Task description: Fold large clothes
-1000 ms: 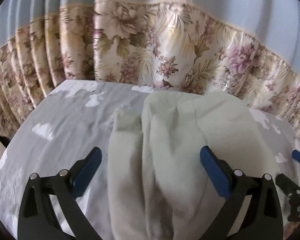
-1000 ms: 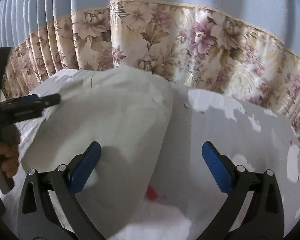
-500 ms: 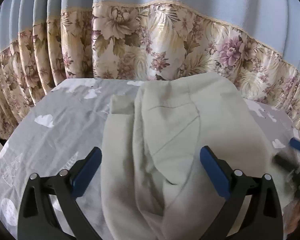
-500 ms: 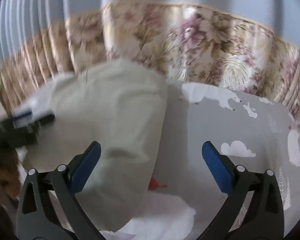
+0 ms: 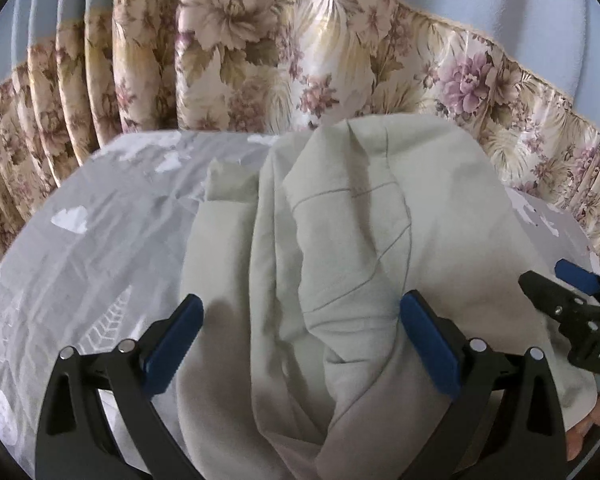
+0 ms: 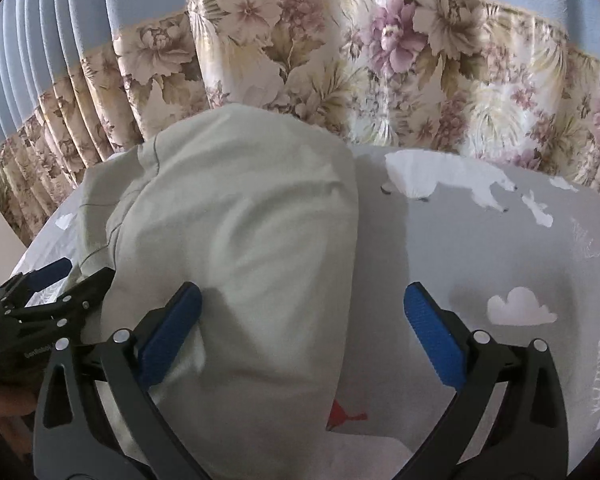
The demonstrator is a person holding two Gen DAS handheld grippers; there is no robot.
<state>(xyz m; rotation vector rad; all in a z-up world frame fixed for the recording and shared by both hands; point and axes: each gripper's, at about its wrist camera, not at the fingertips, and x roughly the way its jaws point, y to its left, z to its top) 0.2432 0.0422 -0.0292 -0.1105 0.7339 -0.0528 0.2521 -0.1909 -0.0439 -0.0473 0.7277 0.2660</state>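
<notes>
A pale green garment (image 5: 340, 248) lies in soft lengthwise folds on the grey patterned sheet (image 5: 100, 248); it also shows in the right wrist view (image 6: 240, 240). My left gripper (image 5: 300, 340) is open and empty, its blue pads just above the garment's near part. My right gripper (image 6: 300, 328) is open and empty, straddling the garment's right edge, its left pad over the cloth and its right pad over the sheet. Each gripper shows at the edge of the other's view: the right one (image 5: 580, 300) and the left one (image 6: 48, 300).
A floral-and-blue curtain (image 5: 300, 60) hangs close behind the bed's far edge. The sheet (image 6: 500, 260) has white cloud and bear prints and a small red print (image 6: 346, 416). A hand shows at the lower right (image 5: 592, 432).
Both grippers stayed open and drew back towards the near side and lower. The garment now lies settled and looks larger in both views.
</notes>
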